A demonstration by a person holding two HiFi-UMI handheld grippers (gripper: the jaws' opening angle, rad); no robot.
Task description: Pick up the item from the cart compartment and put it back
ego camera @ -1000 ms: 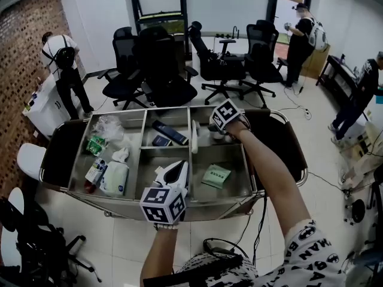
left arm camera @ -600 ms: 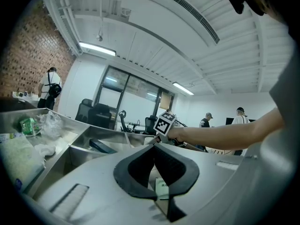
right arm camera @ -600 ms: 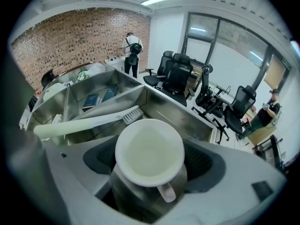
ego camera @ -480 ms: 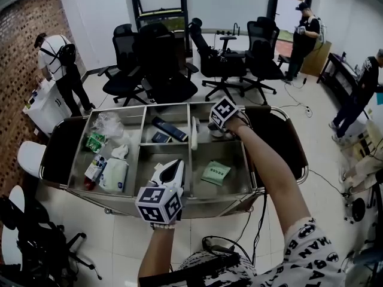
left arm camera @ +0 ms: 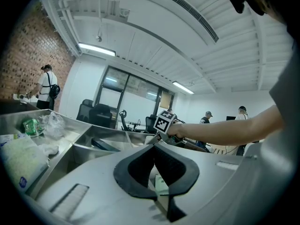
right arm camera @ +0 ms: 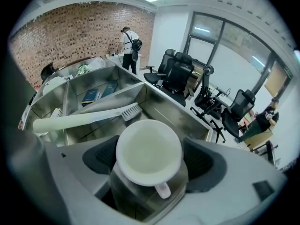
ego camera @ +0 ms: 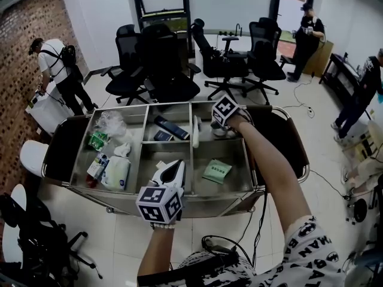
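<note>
A steel cart [ego camera: 179,205] with several compartments stands in front of me. My right gripper [ego camera: 220,124] reaches into the far right compartment. In the right gripper view it [right arm camera: 150,149] is shut on a clear jar [right arm camera: 149,172] with a white lid; the jar [ego camera: 219,130] shows just under the marker cube in the head view. A long white brush [right arm camera: 84,118] lies across the divider beside it. My left gripper [ego camera: 175,167] hovers over the near middle compartment, shut with nothing in it [left arm camera: 154,149]. A green packet [ego camera: 216,171] lies in the near right compartment.
The left compartments hold a white wipes pack [ego camera: 115,175], a green packet [ego camera: 97,140] and a crumpled plastic bag [ego camera: 111,124]. A dark blue box [ego camera: 172,127] lies in the far middle one. Black office chairs [ego camera: 161,70] crowd behind the cart. People stand at the room's edges.
Both grippers hold nearly still; the right one and the jar sit very slightly higher in view. The person at the far left has shifted along the brick wall.
</note>
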